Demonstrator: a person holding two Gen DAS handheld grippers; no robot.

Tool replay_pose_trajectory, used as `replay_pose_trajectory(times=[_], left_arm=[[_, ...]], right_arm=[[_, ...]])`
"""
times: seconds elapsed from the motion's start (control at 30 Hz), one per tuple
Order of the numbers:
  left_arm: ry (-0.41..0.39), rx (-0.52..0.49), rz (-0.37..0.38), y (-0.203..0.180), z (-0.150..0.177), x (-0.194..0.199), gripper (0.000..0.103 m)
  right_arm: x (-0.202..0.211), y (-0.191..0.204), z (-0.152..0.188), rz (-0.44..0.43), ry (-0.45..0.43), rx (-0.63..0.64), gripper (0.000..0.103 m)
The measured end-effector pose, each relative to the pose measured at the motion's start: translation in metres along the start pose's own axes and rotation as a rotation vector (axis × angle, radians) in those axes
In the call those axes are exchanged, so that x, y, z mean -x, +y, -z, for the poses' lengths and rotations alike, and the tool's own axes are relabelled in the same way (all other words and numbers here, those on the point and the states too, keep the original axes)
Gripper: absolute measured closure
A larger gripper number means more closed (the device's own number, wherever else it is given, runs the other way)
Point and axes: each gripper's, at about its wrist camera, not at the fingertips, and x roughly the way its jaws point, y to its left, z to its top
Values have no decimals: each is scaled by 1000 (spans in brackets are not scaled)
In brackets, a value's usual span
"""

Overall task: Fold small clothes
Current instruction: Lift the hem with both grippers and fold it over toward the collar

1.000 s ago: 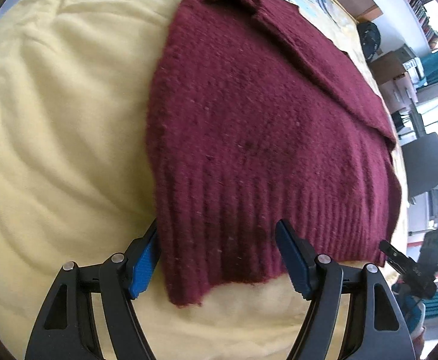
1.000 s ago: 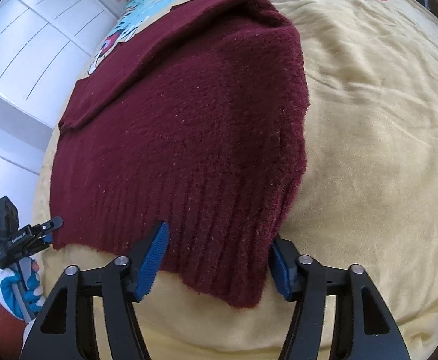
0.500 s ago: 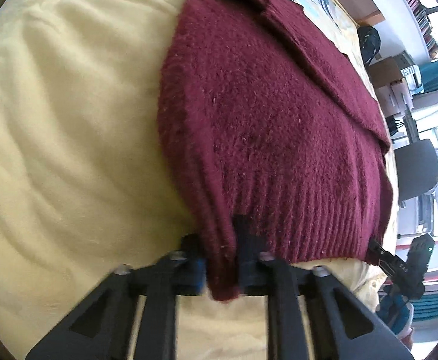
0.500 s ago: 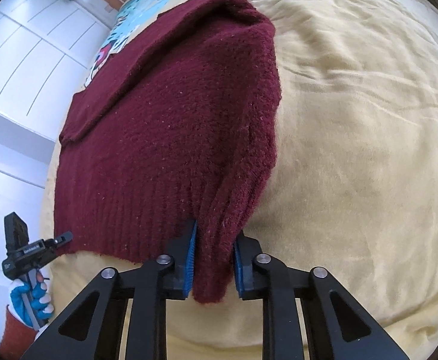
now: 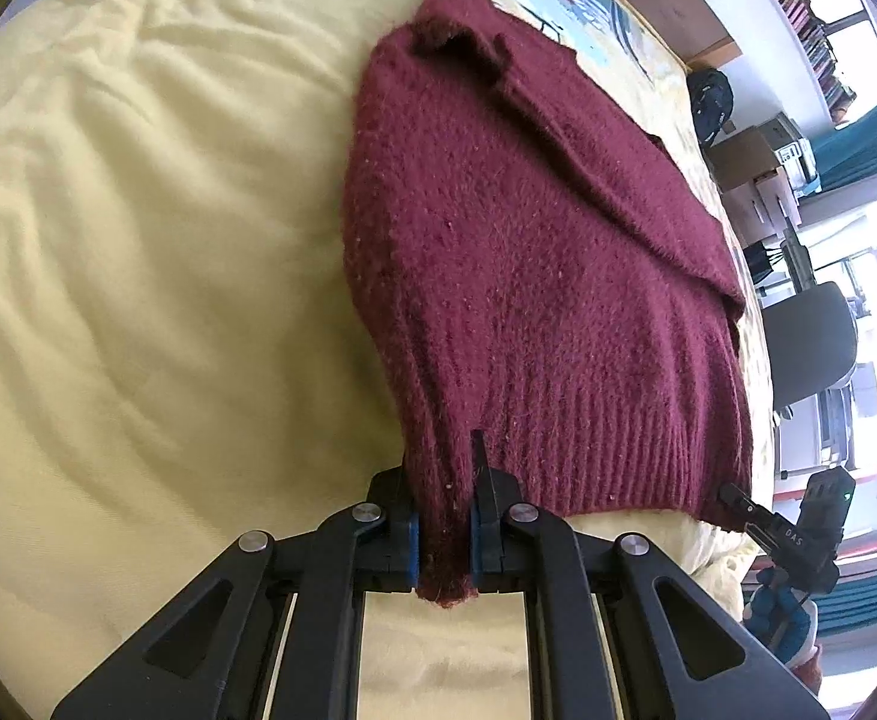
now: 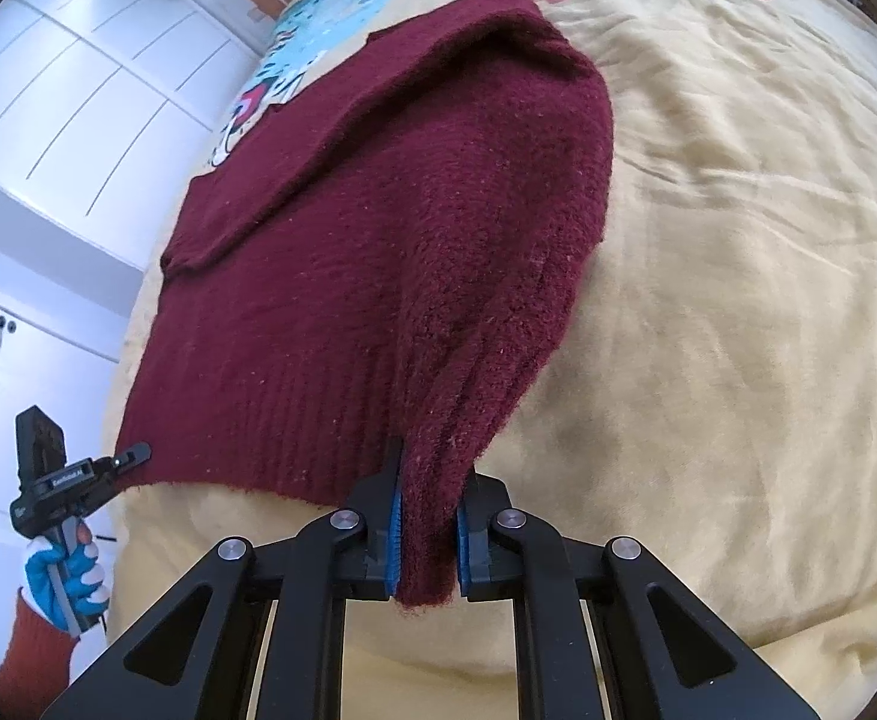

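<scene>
A maroon knitted sweater (image 5: 534, 276) lies on a yellow bed cover (image 5: 138, 300), sleeves folded in over its body. My left gripper (image 5: 443, 531) is shut on the ribbed hem's left corner, which bunches between the blue pads and rises off the cover. In the right wrist view the same sweater (image 6: 378, 252) shows, and my right gripper (image 6: 428, 531) is shut on the hem's right corner, also pulled up into a ridge. Each view shows the other gripper at the far hem corner: the right one (image 5: 732, 495), the left one (image 6: 132, 455).
The yellow cover (image 6: 738, 300) has a cartoon print near the sweater's collar. White cupboard doors (image 6: 66, 108) stand left of the bed. A dark chair (image 5: 810, 348), boxes and bookshelves are at the right. A gloved hand (image 6: 63, 570) in an orange sleeve holds the left gripper.
Both grippers went from open around the hem corners to shut on them. The left corner has since been lifted, and the knit now bunches into ridges at both jaws.
</scene>
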Motion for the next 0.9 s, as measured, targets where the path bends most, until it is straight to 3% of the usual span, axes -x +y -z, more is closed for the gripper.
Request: replay_pose_trajectory(times=[0.53,0.9], left_arm=[[-75,-53,60,-21,-36,36,94],[-130,-130,75,-55,-99,44,94]], right_arm=[[40,-8,-19,-43,-62,-13,90],[67,24,-99,14,-143,96,91]])
